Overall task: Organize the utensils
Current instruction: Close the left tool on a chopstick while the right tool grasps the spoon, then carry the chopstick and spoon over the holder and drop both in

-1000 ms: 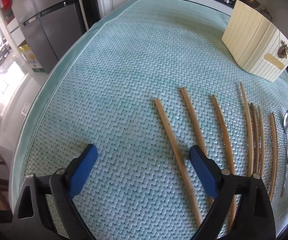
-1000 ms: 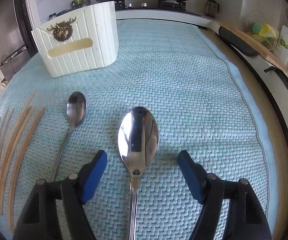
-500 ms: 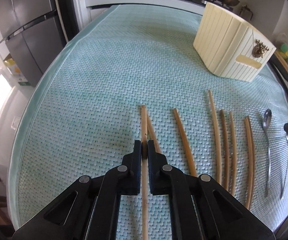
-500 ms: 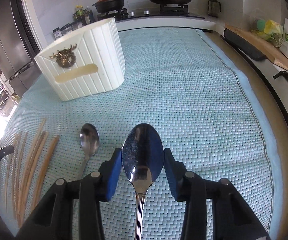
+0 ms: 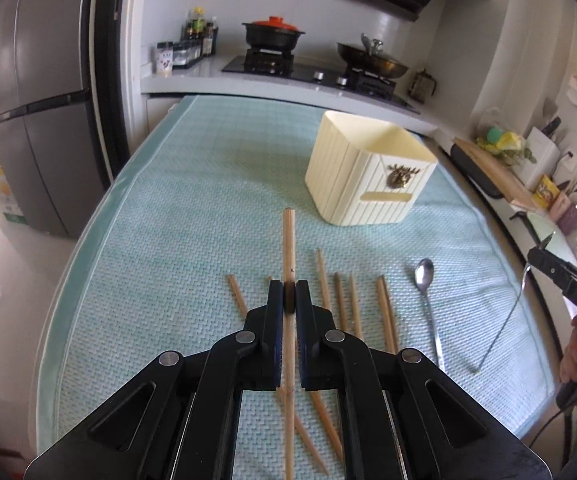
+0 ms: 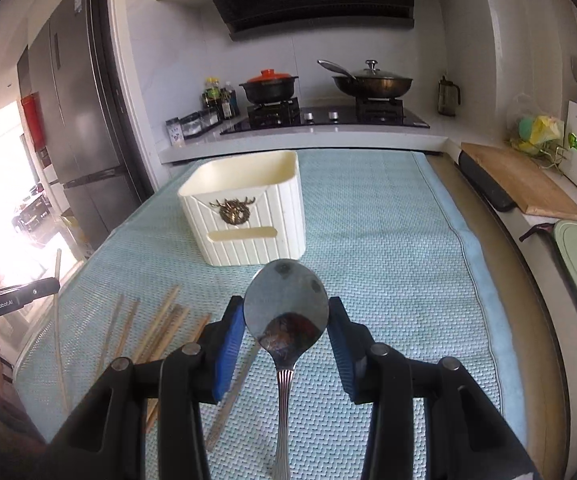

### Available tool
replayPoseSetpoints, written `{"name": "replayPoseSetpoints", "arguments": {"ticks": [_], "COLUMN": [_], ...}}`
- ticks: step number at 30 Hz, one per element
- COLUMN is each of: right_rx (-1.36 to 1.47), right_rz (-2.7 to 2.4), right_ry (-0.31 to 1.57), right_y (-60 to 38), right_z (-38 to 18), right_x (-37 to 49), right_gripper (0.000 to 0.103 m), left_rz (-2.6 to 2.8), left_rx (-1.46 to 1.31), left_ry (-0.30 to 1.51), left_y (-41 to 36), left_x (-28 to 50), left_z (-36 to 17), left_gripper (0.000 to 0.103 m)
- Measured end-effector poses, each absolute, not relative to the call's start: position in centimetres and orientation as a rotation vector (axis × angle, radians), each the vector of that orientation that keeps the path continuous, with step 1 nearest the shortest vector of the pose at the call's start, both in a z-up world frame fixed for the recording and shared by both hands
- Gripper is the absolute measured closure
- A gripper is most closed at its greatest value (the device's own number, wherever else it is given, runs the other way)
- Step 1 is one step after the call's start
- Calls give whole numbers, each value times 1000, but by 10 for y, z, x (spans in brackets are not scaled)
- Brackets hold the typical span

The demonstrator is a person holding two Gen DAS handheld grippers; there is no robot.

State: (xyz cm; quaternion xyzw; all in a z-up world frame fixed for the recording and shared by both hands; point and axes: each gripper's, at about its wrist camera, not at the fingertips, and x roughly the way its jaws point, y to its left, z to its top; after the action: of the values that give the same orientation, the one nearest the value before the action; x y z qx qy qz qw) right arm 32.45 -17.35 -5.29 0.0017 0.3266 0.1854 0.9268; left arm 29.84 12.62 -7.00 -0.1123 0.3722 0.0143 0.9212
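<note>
Chopsticks (image 5: 340, 304) lie loose on the mat-covered bench (image 5: 168, 216), nearer than the cream holder (image 5: 368, 176). One chopstick (image 5: 288, 248) is pinched in the left claw (image 5: 288, 300), pointing toward the holder. The right claw (image 6: 286, 320) grips a spoon (image 6: 285, 308) by its bowl, lifted before the holder. Another spoon (image 5: 426, 292) rests beside the loose chopsticks.

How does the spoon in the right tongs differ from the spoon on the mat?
The held spoon is off the mat, clamped at its bowl by the right tongs; the other spoon lies flat on the mat, ungripped, beside the chopsticks. Both are plain metal spoons.
</note>
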Motion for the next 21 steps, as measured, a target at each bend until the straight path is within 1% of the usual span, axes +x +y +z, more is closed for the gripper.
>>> {"name": "replayPoseSetpoints", "arguments": {"ticks": [3,11,21], "right_rx": [1,-20,-35], "right_rz": [389,403,433], "right_ry": [637,583,566], "right_y": [-171,-165,-156], "right_z": [-40,-19,7], "right_x": [313,301,319], "right_gripper": [61,61,61], "left_rz": [10,-19,-71], "left_rx": [-235,-248,-259], "left_ry": [729,669,628], "left_y": [121,115,114], "left_x": [285,273,299], "left_z": [-56,-40,-8], "left_gripper": [99,99,99]}}
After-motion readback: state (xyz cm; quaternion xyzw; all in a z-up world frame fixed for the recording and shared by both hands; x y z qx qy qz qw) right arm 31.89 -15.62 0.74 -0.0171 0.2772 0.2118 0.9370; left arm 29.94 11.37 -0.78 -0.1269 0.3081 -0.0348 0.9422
